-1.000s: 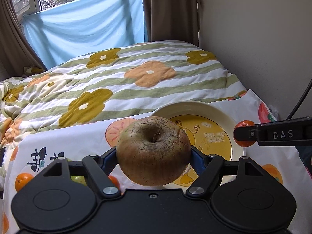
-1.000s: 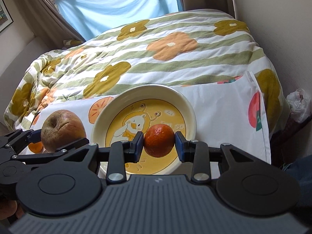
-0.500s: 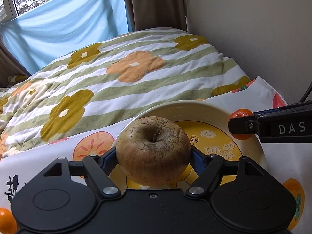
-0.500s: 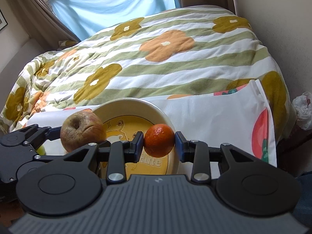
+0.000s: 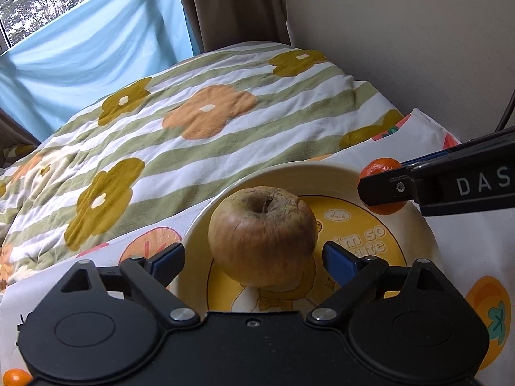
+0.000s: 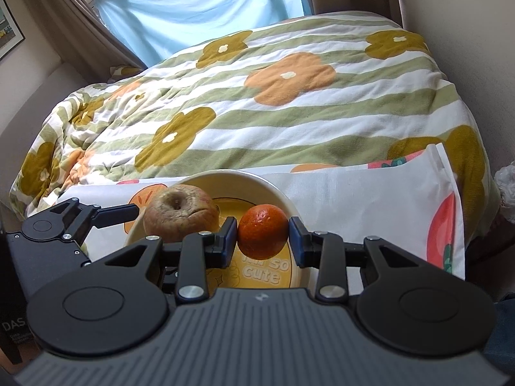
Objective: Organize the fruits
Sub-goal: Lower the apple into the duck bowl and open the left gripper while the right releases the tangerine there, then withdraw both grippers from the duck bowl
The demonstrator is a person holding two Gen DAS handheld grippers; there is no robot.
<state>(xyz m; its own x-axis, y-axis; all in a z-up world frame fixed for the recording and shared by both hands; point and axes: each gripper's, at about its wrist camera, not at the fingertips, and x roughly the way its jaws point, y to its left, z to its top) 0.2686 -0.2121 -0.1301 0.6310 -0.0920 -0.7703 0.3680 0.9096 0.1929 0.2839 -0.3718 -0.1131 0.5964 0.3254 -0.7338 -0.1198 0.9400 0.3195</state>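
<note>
The left gripper (image 5: 254,255) is standing with its fingers spread wide, clear of the wrinkled apple (image 5: 262,238), which is sitting in the yellow cartoon bowl (image 5: 421,225) on the fruit-print cloth (image 5: 457,257). The right gripper (image 6: 263,236) is pinching a mandarin (image 6: 263,230) between its fingers, holding it over the bowl's right rim. A flowered duvet (image 6: 289,96) is lying behind.
</note>
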